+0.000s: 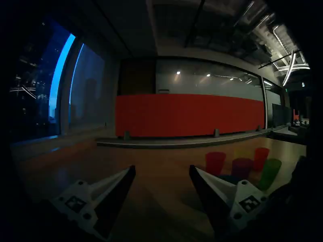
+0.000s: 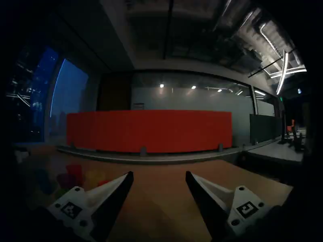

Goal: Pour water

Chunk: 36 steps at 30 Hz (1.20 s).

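Note:
In the left gripper view, several coloured plastic cups stand on the wooden table (image 1: 161,173) to the right: a red cup (image 1: 214,162), a purple cup (image 1: 242,167), another red cup (image 1: 261,158) and a green cup (image 1: 269,172). My left gripper (image 1: 162,173) is open and holds nothing; the cups sit just beyond its right finger. In the right gripper view, the same cluster of cups (image 2: 76,174) stands dimly at the left, behind the left finger. My right gripper (image 2: 158,177) is open with nothing between its fingers.
The room is dark. A long red partition (image 1: 189,115) (image 2: 149,131) runs along the table's far edge. Large windows (image 1: 60,88) line the left side. Another desk with dark items (image 2: 282,149) lies to the right.

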### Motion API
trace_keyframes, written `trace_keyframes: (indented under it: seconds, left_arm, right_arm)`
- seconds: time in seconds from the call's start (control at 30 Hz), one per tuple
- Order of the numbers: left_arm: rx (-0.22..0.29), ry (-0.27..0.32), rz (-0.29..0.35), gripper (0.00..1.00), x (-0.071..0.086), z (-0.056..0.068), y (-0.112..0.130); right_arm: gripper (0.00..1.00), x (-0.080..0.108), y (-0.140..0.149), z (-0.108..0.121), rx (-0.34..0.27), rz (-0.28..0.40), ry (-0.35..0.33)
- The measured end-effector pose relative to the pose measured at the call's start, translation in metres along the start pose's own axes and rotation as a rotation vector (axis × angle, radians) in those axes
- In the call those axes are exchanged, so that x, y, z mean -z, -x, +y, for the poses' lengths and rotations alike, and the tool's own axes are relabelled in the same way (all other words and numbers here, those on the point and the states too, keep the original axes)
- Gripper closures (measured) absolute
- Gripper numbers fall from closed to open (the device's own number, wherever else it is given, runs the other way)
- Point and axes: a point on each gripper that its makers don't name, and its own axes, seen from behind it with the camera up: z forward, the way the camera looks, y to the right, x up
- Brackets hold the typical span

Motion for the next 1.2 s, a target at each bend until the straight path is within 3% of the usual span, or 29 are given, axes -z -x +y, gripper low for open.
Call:
trace_keyframes:
  seconds: [0.27, 0.67, 1.2]
  left_arm:
    - [0.0, 0.0, 0.0, 0.01, 0.0, 0.0, 0.0]
    - [0.0, 0.0, 0.0, 0.01, 0.0, 0.0, 0.0]
    - [0.0, 0.0, 0.0, 0.01, 0.0, 0.0, 0.0]
  right_arm:
    - [0.0, -0.002, 0.014, -0.009, 0.02, -0.03, -0.016]
    - [0.0, -0.002, 0.031, -0.006, 0.002, -0.057, -0.009]
    - [0.0, -0.001, 0.031, 0.0, -0.003, -0.058, -0.002]
